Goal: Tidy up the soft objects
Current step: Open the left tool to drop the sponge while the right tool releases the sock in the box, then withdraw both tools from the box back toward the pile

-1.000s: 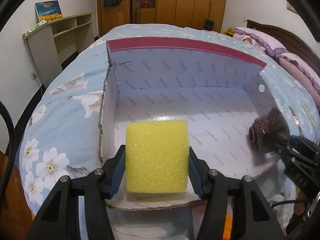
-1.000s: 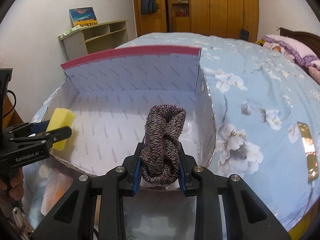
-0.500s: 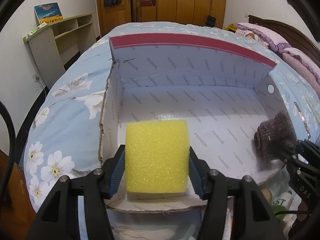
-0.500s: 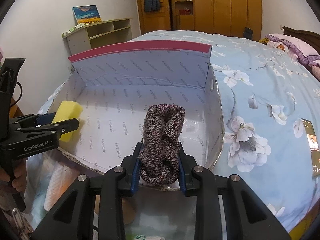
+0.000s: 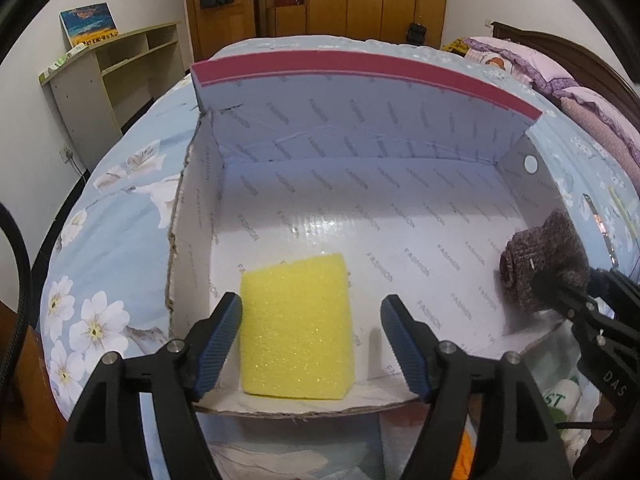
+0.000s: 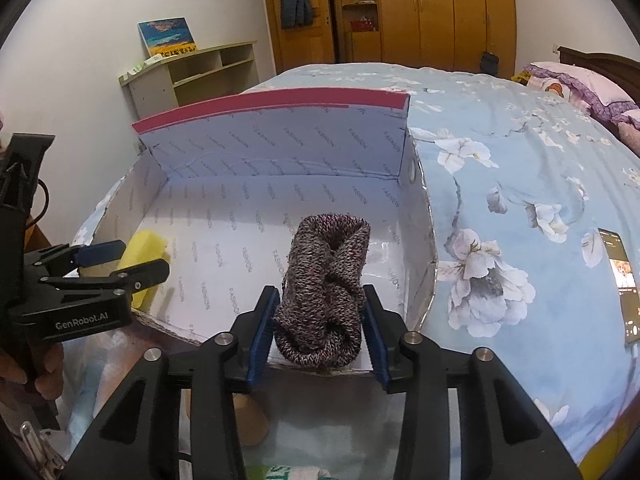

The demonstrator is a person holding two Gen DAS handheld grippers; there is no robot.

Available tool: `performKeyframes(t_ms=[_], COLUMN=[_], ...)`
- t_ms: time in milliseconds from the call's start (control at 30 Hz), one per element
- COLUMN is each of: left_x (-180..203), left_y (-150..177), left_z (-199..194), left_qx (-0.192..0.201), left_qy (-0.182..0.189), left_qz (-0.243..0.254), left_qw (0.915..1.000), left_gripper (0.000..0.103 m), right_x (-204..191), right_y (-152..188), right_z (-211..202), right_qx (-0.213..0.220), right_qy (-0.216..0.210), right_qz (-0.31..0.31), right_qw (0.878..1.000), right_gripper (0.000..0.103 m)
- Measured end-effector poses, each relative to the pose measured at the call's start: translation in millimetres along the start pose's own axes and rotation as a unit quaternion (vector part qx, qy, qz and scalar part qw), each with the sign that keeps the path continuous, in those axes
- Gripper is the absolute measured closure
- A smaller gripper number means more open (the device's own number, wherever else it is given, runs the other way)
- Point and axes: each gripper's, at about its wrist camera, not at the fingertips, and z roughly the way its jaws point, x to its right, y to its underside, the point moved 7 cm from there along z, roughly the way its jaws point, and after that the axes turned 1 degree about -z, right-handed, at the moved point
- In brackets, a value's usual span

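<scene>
the box [image 5: 360,216], open at the top with a red-edged flap standing at its far side, sits on a flowered bedspread [image 6: 520,208]. everything below is placed against this box.

the left gripper [image 5: 312,344] sits at the box's near left corner with its jaws wide. the yellow sponge [image 5: 296,324] stands upright on the box floor between the blue pads, close to the left pad and clear of the right one. in the right wrist view the same sponge [image 6: 144,248] shows behind the left gripper [image 6: 116,264], by the box's left wall.

the right gripper [image 6: 320,332] is at the box's near right edge, its jaws narrow and pressed on a knitted roll [image 6: 324,288] of mottled purple-grey yarn, which reaches forward over the box floor. from the left wrist view the roll [image 5: 540,260] sits near the box's right wall, with the right gripper [image 5: 576,300] behind it.

a phone [image 6: 620,280] lies on the bedspread to the right of the box, well apart from it.
</scene>
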Motion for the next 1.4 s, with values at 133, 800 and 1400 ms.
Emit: performKeyframes(t_ms=[133, 800, 1400], left_x=[2, 0, 4], left_y=[2, 5, 21], left_z=[-1, -37, -76], left_qx=[-0.001, 0.022, 0.04], left_qy=[0.008, 0.018, 0.028], left_qz=[-0.003, -0.022, -0.03], left_qw=[1.0, 0.9994, 0.9984], left_gripper=[0.019, 0.015, 0.015], right_x=[0, 7, -1], right_y=[-3, -9, 5], right_z=[-3, -30, -65], right_qx=[0.008, 0.036, 0.049], right_qy=[0.004, 0.029, 0.019], right_qz=[-0.004, 0.0, 0.007], right_qw=[1.0, 0.999, 0.999], right_gripper=[0.052, 0.04, 0.04])
